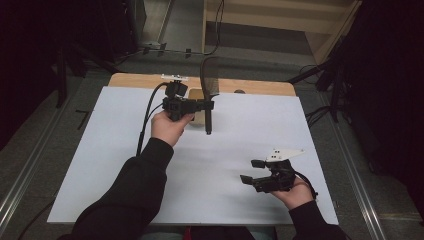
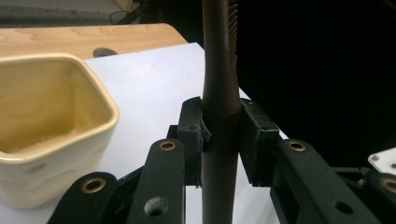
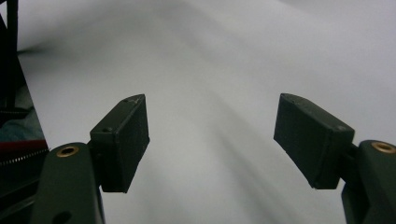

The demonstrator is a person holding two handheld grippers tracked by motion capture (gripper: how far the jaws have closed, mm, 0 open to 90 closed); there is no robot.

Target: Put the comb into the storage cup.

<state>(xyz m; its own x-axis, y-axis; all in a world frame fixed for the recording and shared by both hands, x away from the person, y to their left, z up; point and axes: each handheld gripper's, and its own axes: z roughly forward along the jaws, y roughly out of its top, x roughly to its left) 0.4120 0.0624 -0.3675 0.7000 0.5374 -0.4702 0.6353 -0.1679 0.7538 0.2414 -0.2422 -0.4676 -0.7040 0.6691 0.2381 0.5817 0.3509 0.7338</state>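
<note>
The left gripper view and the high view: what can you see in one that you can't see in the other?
Left gripper view alone: the pads pressing on the comb's handle from both sides, and the inside of the cream cup.

High view alone: the comb's whole length, standing upright with its teeth at the top, the right gripper with jaws open and nothing between them, both sleeves, and the floor around the table.

Both: the left gripper, the comb, the cup, the white table top and the wooden edge behind it.
</note>
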